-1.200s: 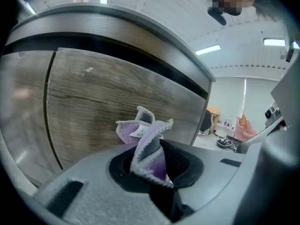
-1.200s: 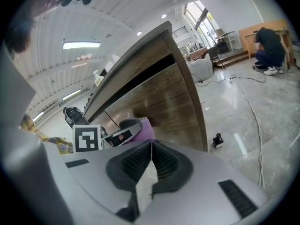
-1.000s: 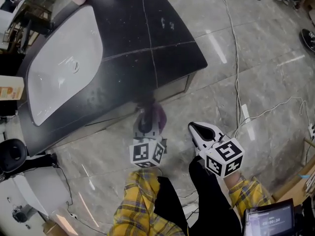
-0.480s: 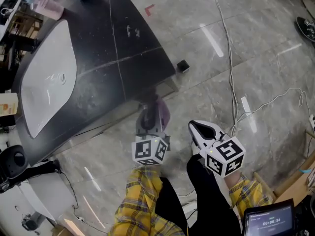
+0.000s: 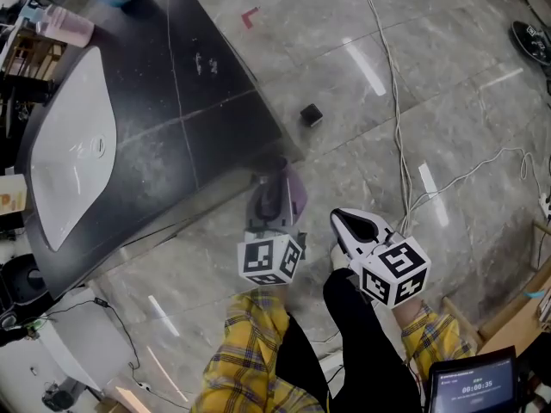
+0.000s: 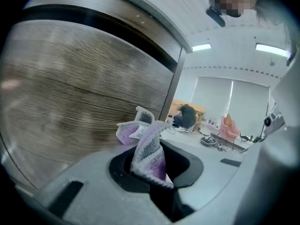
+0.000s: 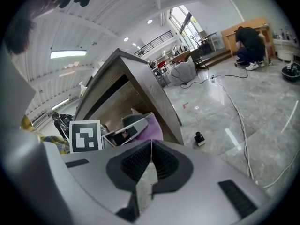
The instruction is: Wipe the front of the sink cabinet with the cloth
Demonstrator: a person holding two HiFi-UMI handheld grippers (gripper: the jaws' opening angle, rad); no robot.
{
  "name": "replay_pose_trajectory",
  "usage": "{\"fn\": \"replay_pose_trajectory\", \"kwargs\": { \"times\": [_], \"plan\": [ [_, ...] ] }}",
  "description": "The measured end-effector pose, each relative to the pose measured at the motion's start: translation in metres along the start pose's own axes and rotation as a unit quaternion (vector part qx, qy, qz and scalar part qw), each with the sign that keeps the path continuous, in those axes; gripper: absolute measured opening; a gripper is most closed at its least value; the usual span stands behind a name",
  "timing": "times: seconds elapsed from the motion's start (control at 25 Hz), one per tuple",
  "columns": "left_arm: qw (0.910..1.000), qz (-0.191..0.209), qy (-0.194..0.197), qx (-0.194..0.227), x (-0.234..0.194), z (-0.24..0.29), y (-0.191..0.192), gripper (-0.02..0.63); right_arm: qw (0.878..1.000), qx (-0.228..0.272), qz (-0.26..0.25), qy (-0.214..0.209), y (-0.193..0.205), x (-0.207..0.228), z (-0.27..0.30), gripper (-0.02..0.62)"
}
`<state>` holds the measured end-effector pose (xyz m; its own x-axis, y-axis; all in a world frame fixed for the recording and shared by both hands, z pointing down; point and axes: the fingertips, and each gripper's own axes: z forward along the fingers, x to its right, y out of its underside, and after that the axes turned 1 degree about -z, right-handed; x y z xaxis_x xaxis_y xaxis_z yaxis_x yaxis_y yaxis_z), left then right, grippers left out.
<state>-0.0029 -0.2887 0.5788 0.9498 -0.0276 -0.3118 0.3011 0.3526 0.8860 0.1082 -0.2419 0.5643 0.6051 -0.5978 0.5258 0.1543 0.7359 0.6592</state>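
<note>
left claw (image 6: 151,172) is low and pointed straight at the wooden front of the sink cabinet (image 6: 79,93), near its end corner. it's clamped on the purple cloth (image 6: 146,146), whose tip looks to be touching the wood, though it's blurry. i'd guess mid-wipe, most of the panel left. right claw (image 7: 149,168) is pressed together and empty, held back by the leg.

Glossy grey marble floor (image 5: 465,101), white cables (image 5: 398,119) trailing across it, ceiling strip lights (image 6: 272,49), tall windows (image 7: 182,17), wooden desk (image 7: 229,33) beyond.

Left tongs (image 5: 269,192) clamped; right tongs (image 5: 346,224) closed.
</note>
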Motion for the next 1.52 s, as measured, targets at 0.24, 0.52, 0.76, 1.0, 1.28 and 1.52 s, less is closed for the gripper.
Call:
{"fn": "replay_pose_trajectory", "kwargs": {
  "times": [0.24,0.52,0.76,1.0,1.28,1.52],
  "plan": [
    [0.9998,0.001,0.021,0.006,0.011,-0.014,-0.005,0.052,1.000,0.008,0.002,0.005,0.000,-0.012,-0.001,0.006],
    [0.9994,0.005,0.028,0.020,0.001,-0.052,-0.017,0.052,1.000,0.007,-0.007,-0.004,0.011,-0.053,0.002,0.006],
    [0.9995,0.007,0.010,0.029,-0.027,-0.099,-0.019,0.052,0.999,-0.010,-0.030,-0.034,0.031,-0.106,0.015,0.006],
    [0.9990,0.005,-0.024,0.037,-0.068,-0.147,-0.020,0.052,0.997,-0.025,-0.047,-0.059,0.047,-0.150,0.029,0.006],
    [0.9967,0.007,-0.069,0.042,-0.118,-0.195,-0.015,0.051,0.993,-0.043,-0.064,-0.086,0.067,-0.194,0.043,0.006],
    [0.9931,0.001,-0.110,0.039,-0.160,-0.223,0.005,0.052,0.991,-0.059,-0.074,-0.095,0.087,-0.212,0.053,0.006]
  ]
}}
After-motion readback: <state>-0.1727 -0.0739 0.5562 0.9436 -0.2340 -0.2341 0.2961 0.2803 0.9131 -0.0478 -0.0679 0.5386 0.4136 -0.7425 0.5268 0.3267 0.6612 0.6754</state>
